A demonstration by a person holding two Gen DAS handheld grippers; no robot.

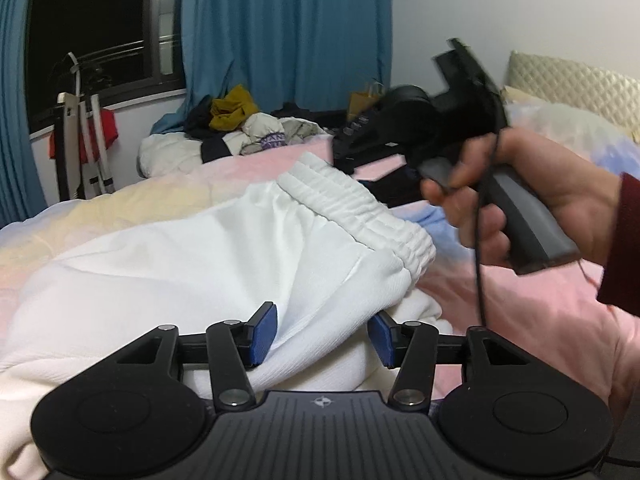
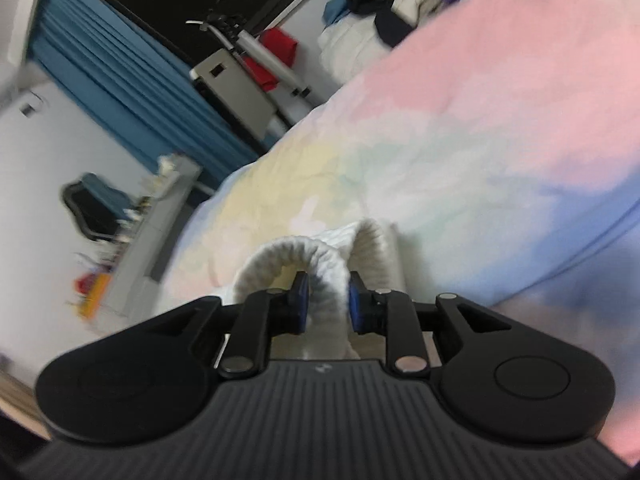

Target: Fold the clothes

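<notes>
Bedroom at night here: blue curtains (image 1: 288,32), dark window, and a bed with a pastel pink/yellow/blue duvet (image 1: 520,304) as the work surface. There's a heap of other clothes (image 1: 240,124) at the far end of the bed, well apart from the action.

The thing being folded is a pair of white sweatpants (image 1: 200,264), lying rumpled across the duvet with the elastic waistband (image 1: 360,208) raised up. The left gripper (image 1: 322,334) has its blue pads spread apart with a fold of the white fabric bulging up between them, so it looks like it's lined up on the cloth but not pinching it. The right gripper (image 2: 324,306) is closed in on a ribbed white edge of the sweatpants (image 2: 304,264), probably a cuff or a bit of waistband, too blurry to say which, and that edge arches up off the bed. In the left view you can see the right hand (image 1: 520,196) holding that tool up in the air, motion-blurred.

Progress-wise I'd call this early. No neat crease anywhere, fabric is bunched, legs aren't laid flat or stacked. Flattening, folding in half and tidying all look still to do, plus that pile at the back if it counts.
</notes>
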